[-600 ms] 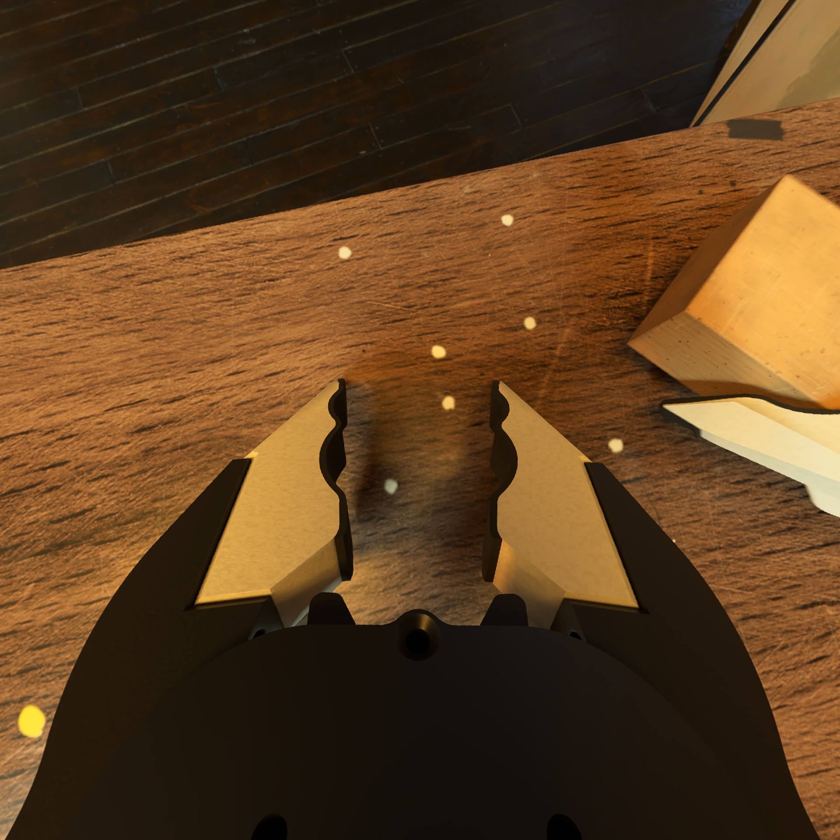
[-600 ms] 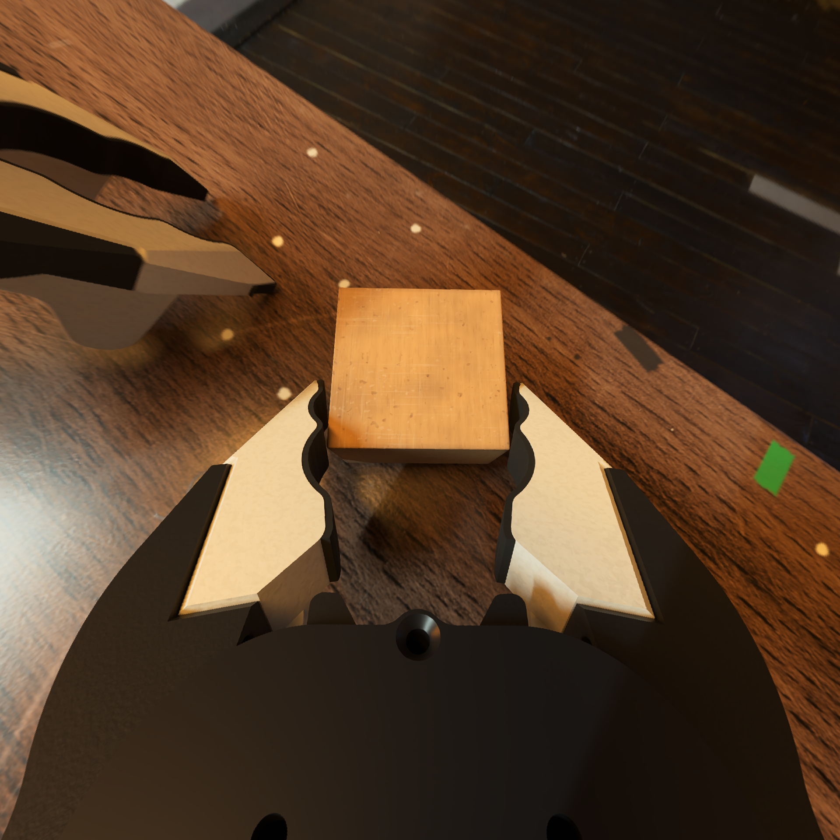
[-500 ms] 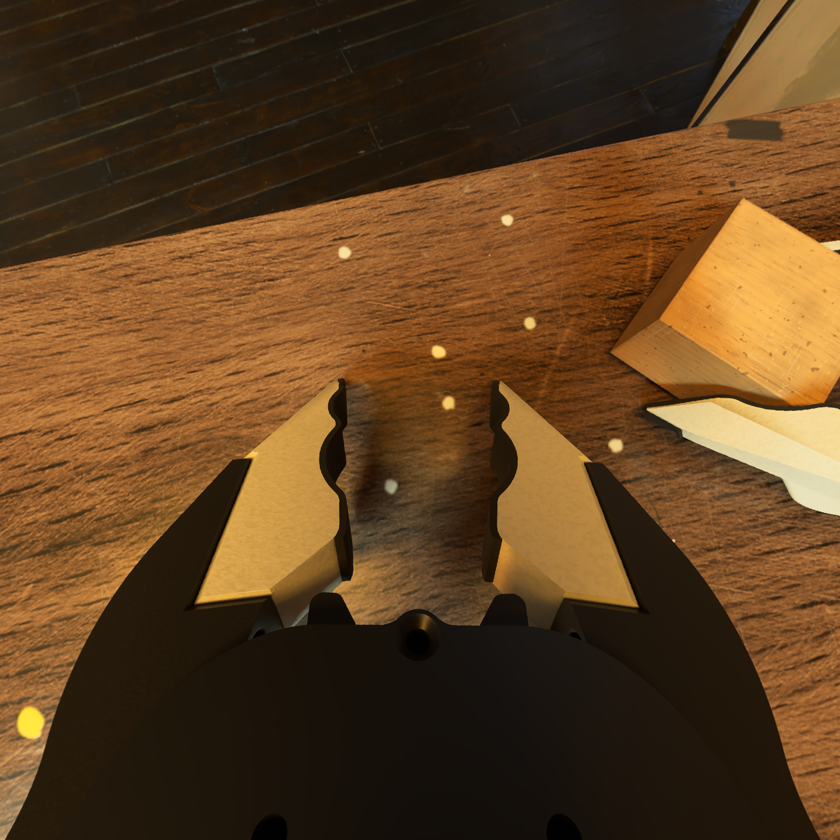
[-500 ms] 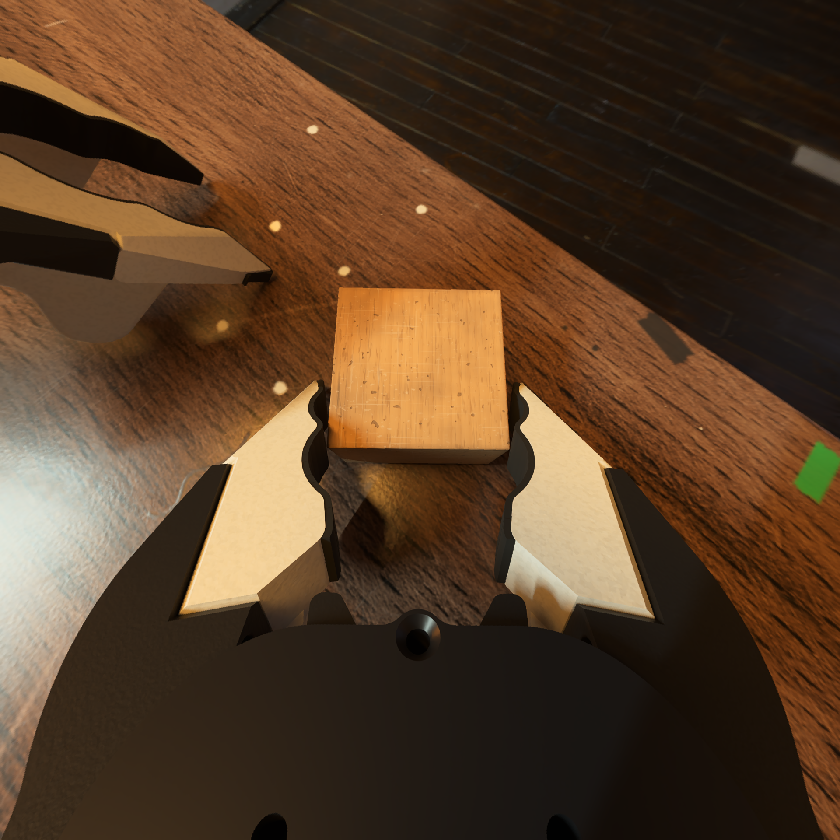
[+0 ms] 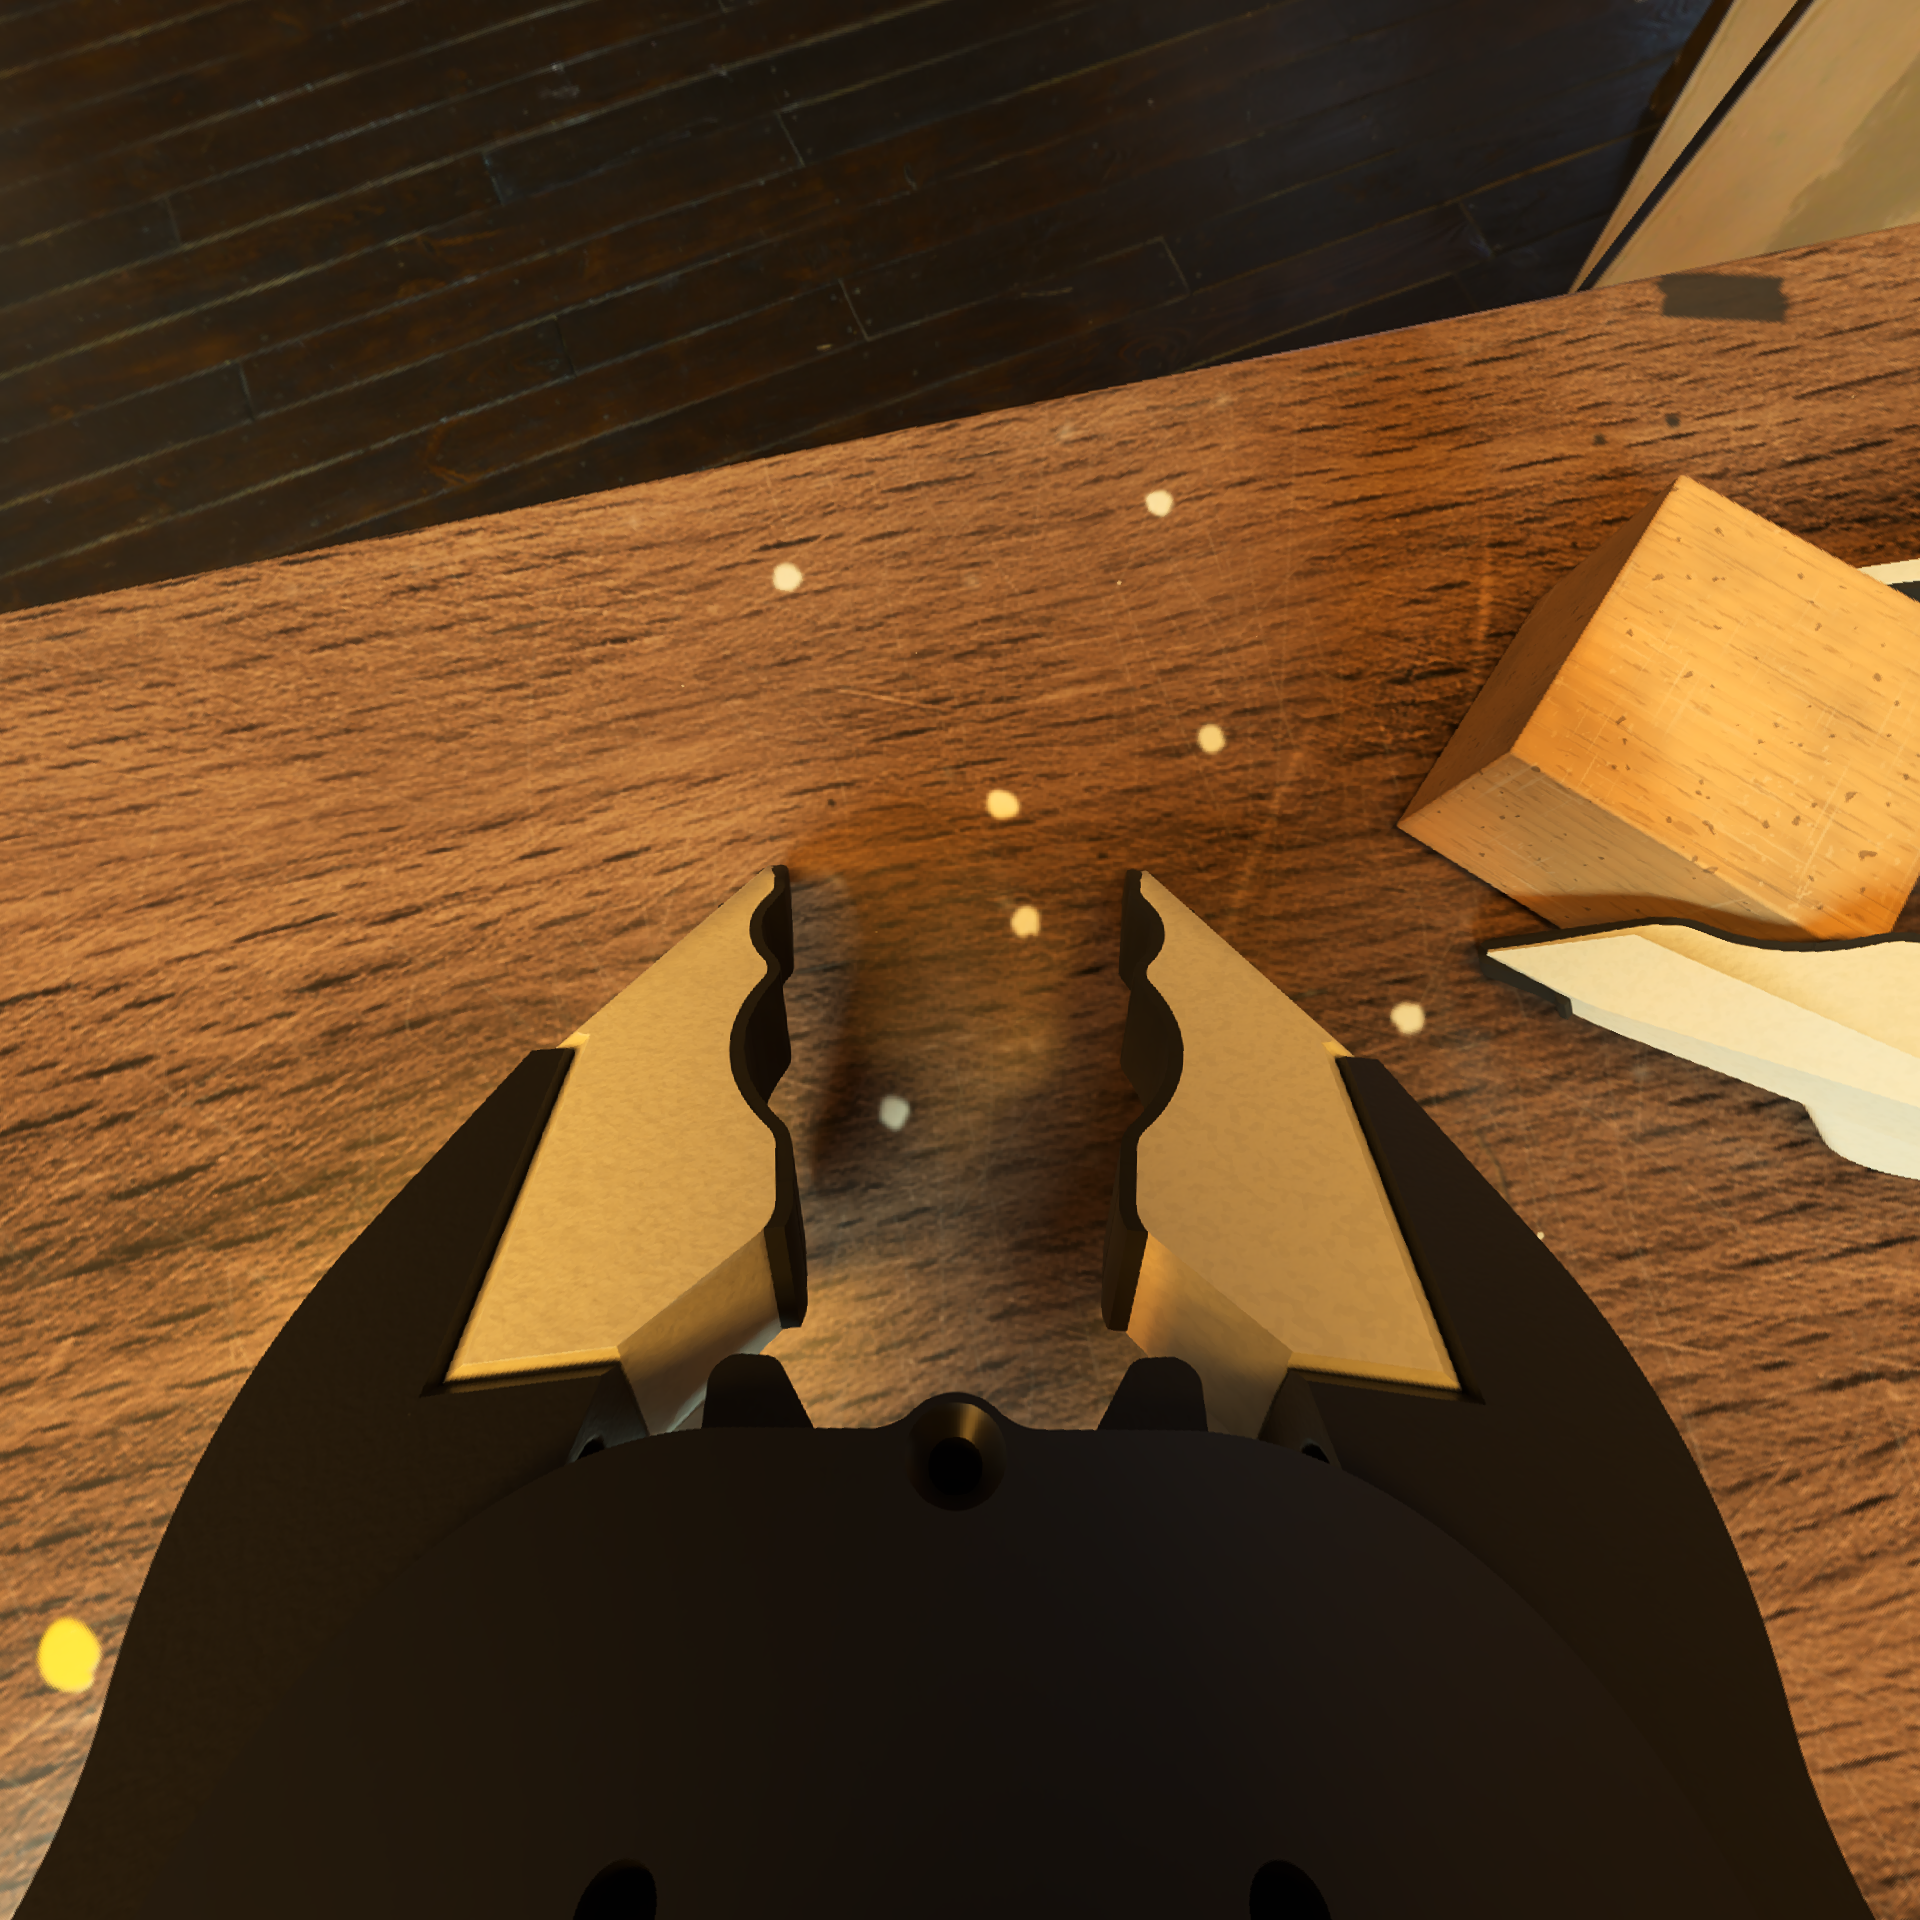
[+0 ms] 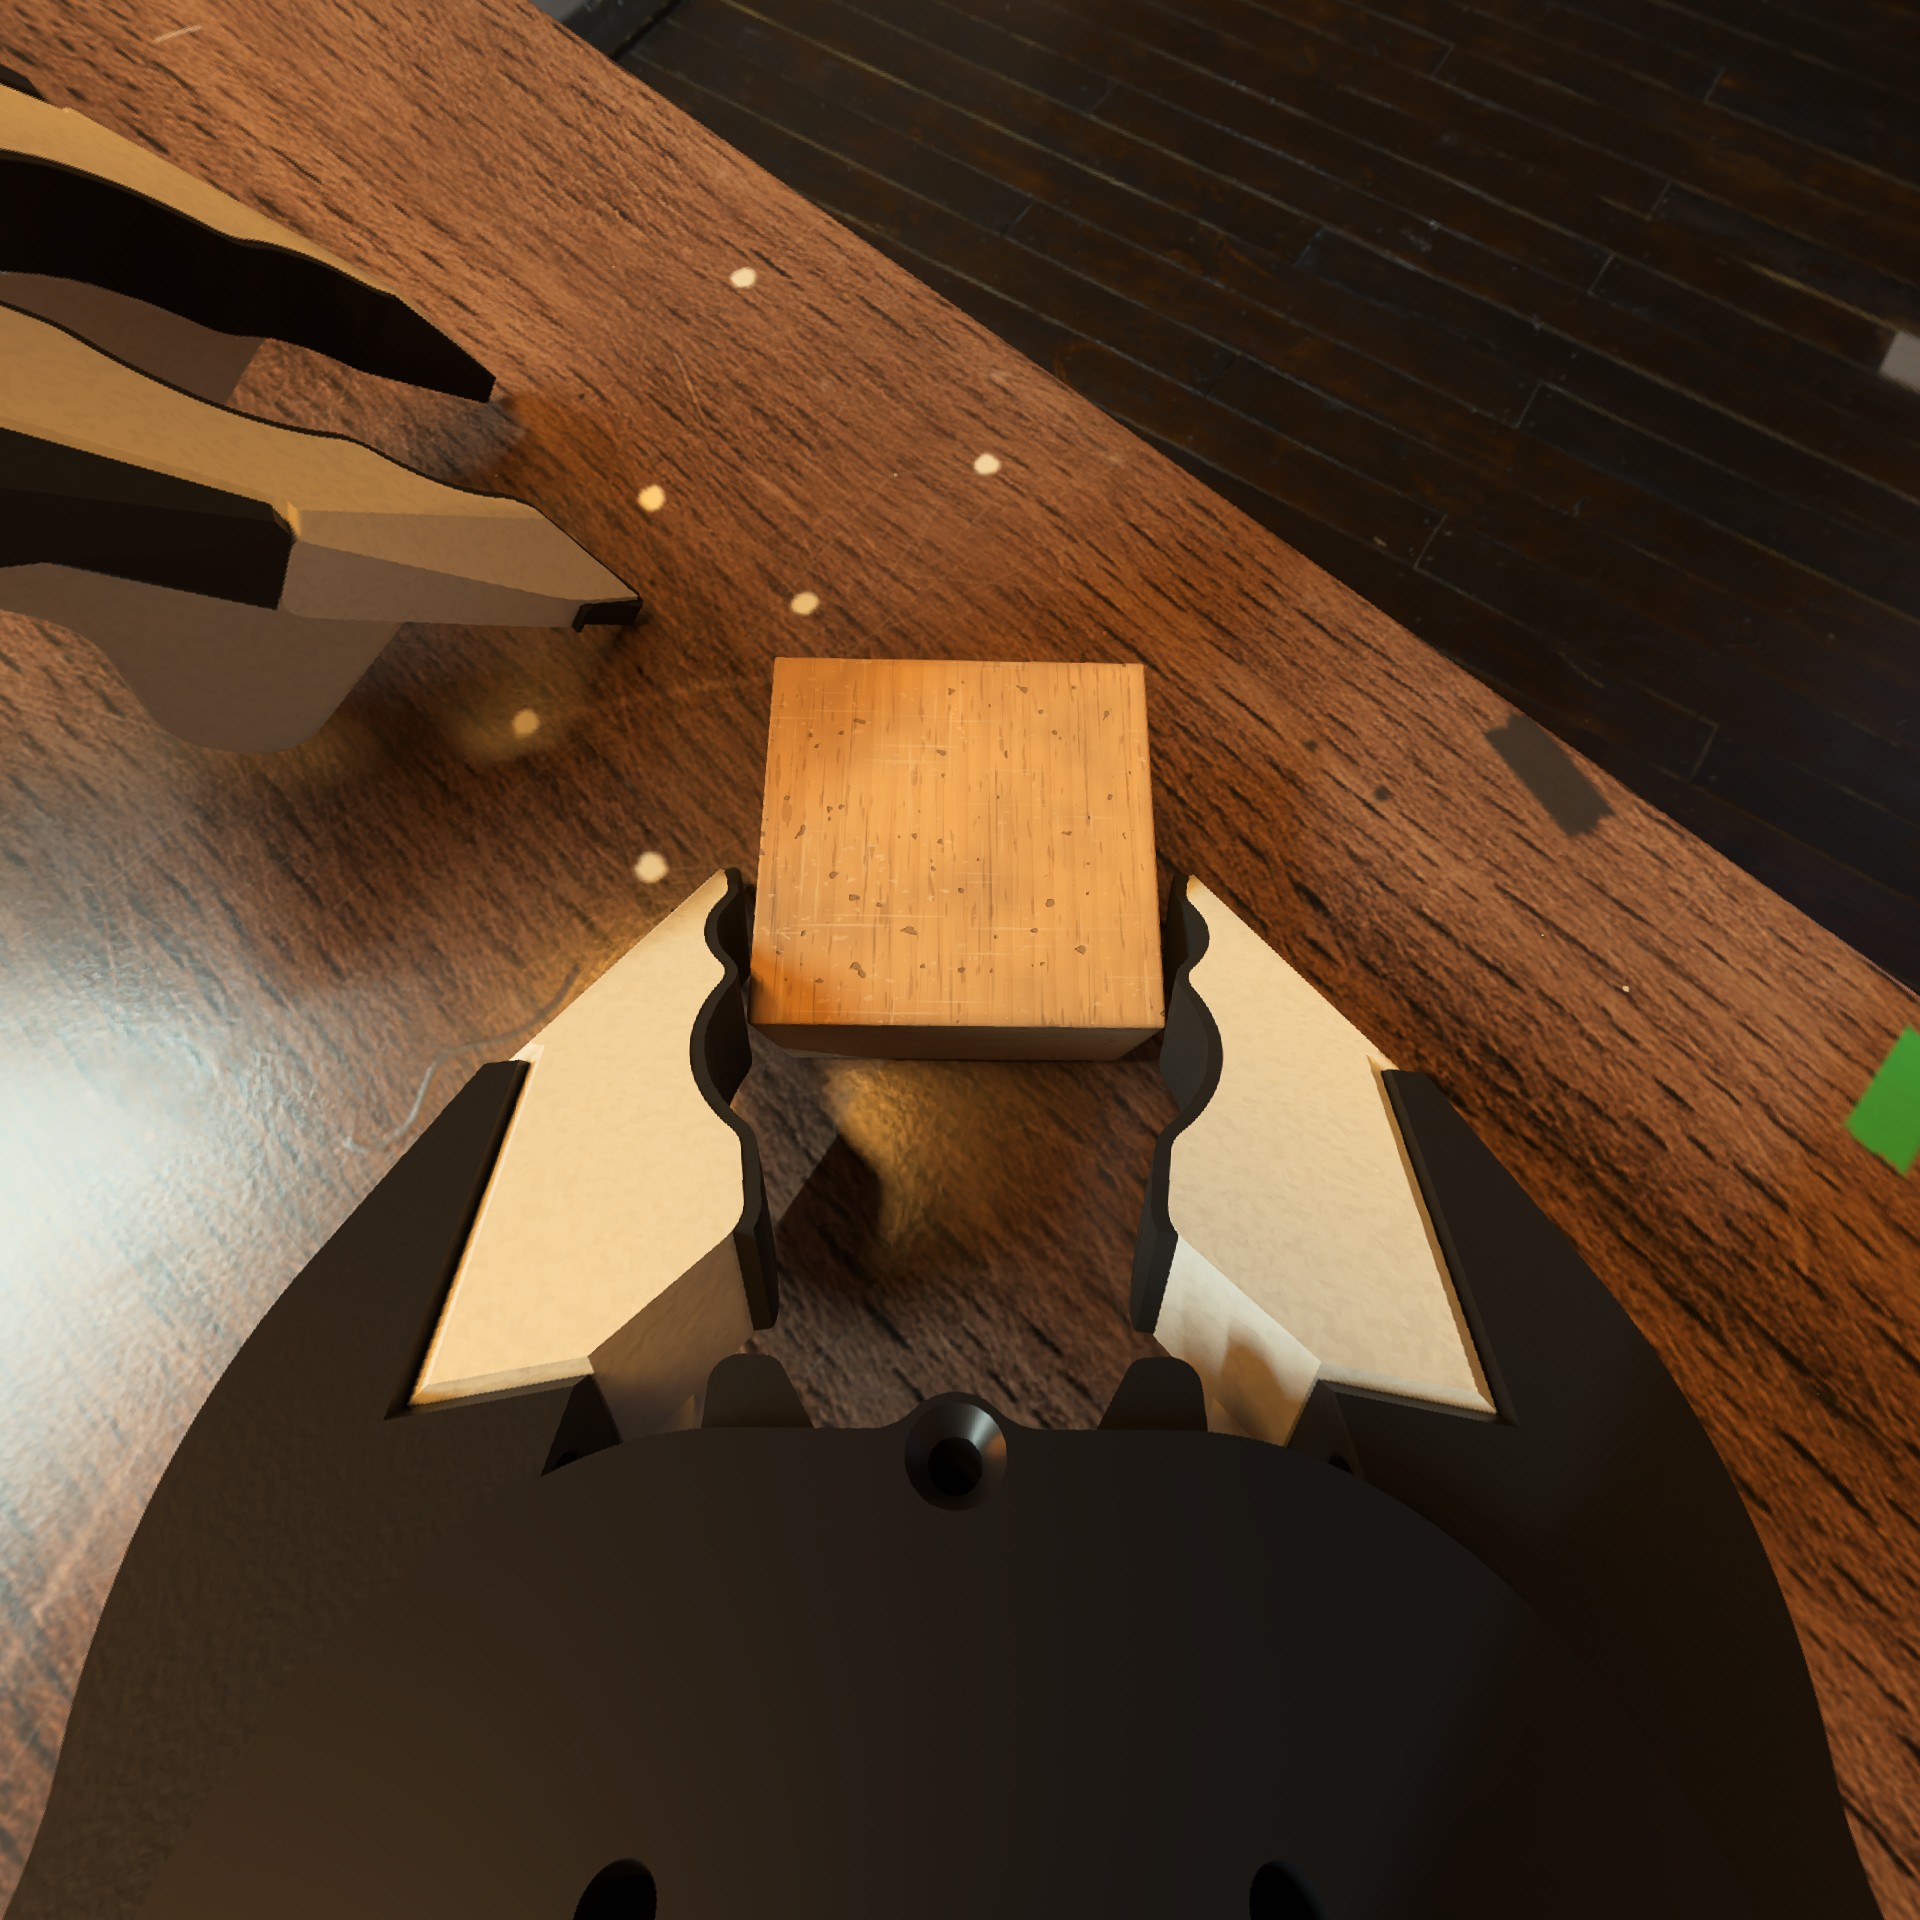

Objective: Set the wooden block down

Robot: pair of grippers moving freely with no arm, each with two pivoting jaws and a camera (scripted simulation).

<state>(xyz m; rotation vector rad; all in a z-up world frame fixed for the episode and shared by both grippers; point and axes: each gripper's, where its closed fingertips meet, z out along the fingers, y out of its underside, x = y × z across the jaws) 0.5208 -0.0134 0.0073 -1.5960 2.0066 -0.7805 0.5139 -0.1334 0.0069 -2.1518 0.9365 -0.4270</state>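
Note:
The wooden block (image 6: 956,852) is a light cube with a speckled top. My right gripper (image 6: 956,883) is shut on it, one fingertip on each side, low over the brown wooden table (image 6: 1351,935). I cannot tell whether its underside touches the table. The block also shows in the left wrist view (image 5: 1704,727) at the right, with a right fingertip (image 5: 1714,997) in front of it. My left gripper (image 5: 956,878) is open and empty, low over the table to the left of the block. It shows in the right wrist view (image 6: 312,540) at the upper left.
The table's far edge (image 5: 727,478) runs close beyond both grippers, with dark plank floor (image 5: 623,208) past it. Pale dots lie on the table. A dark patch (image 6: 1548,774) and a green patch (image 6: 1891,1112) sit near the edge at right. A pale panel (image 5: 1787,125) stands beyond.
My right gripper has come down and moved leftward in the left wrist view with the block still in it. The left gripper has not moved.

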